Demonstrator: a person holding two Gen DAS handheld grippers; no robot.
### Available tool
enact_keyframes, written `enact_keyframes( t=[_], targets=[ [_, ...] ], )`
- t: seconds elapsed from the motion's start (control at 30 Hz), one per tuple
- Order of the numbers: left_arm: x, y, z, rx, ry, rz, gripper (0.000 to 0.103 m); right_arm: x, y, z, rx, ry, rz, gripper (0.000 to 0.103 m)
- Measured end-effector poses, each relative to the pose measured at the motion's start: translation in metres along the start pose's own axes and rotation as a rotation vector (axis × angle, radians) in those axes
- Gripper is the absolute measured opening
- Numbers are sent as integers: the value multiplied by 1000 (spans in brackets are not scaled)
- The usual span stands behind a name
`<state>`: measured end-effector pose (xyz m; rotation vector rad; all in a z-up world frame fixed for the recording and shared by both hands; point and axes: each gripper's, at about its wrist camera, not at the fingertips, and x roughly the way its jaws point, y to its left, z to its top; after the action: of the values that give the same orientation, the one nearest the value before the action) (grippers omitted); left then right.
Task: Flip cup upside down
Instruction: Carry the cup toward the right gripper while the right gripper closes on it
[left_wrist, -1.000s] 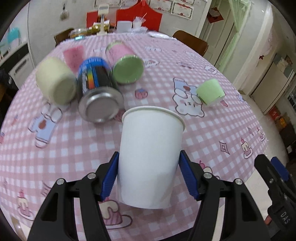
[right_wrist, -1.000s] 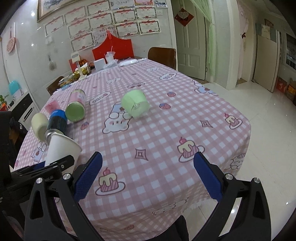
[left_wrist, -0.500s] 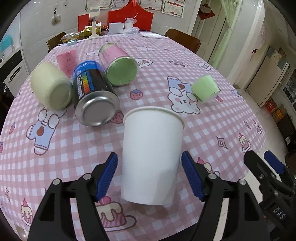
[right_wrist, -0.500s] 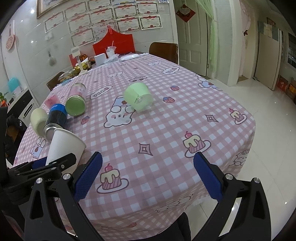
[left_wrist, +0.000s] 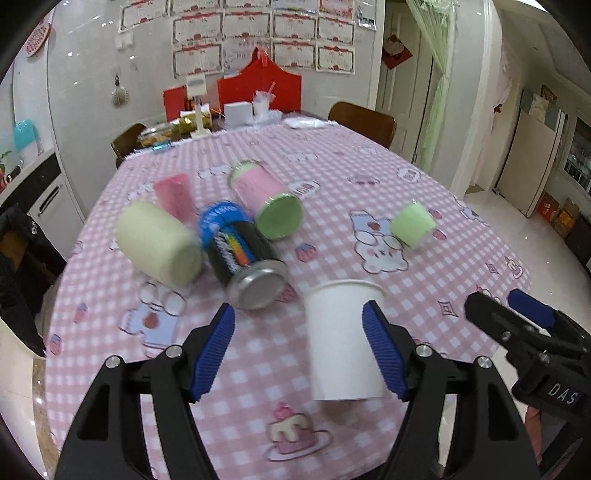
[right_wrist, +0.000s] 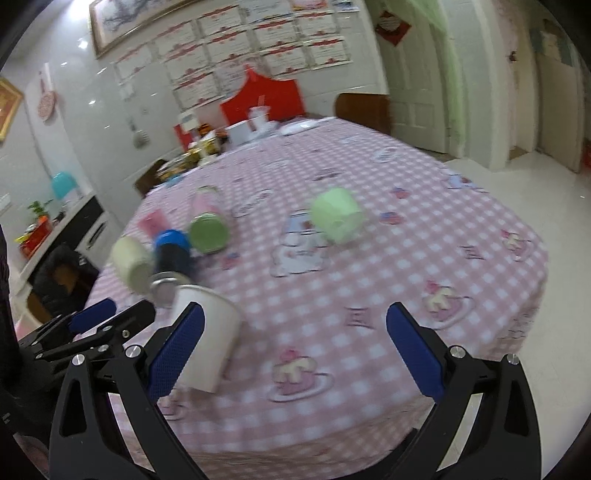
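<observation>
A white paper cup (left_wrist: 341, 339) stands on the pink checked tablecloth near the front edge, its wider rim up. My left gripper (left_wrist: 299, 350) is open and empty; the cup sits just inside its right finger (left_wrist: 384, 354), apart from the left one. The cup also shows in the right wrist view (right_wrist: 207, 336), partly behind my right gripper's left finger (right_wrist: 173, 354). My right gripper (right_wrist: 295, 354) is open and empty over the table's front edge, to the right of the cup.
Lying on the table (left_wrist: 369, 177) behind the cup: a black and blue can (left_wrist: 240, 254), a pale yellow cup (left_wrist: 159, 243), a pink jar with a green lid (left_wrist: 266, 203), a pink cup (left_wrist: 173, 199). A small green cup (left_wrist: 412, 225) lies to the right. Clutter and chairs stand at the far end.
My left gripper has opened, let go of the white cup and drawn back to the left. The cup now stands free on the table. Both views are blurred by motion.
</observation>
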<state>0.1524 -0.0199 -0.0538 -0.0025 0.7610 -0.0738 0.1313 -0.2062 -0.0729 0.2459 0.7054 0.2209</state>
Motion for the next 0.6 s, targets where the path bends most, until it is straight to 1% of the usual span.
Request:
enact_keyframes(
  t=[0.1, 0.23, 0.43, 0.6],
  targets=[
    [2, 17, 0, -4, 4, 10, 71, 16, 20, 2, -7, 46, 48, 95],
    [13, 43, -3, -20, 27, 11, 71, 37, 37, 1, 13, 111, 76, 95],
    [29, 73, -9, -32, 44, -18, 71, 69, 56, -3, 27, 200, 64, 95],
    [44, 95, -10, -63, 59, -58, 71, 90, 64, -6, 29, 254, 23, 95]
  ],
)
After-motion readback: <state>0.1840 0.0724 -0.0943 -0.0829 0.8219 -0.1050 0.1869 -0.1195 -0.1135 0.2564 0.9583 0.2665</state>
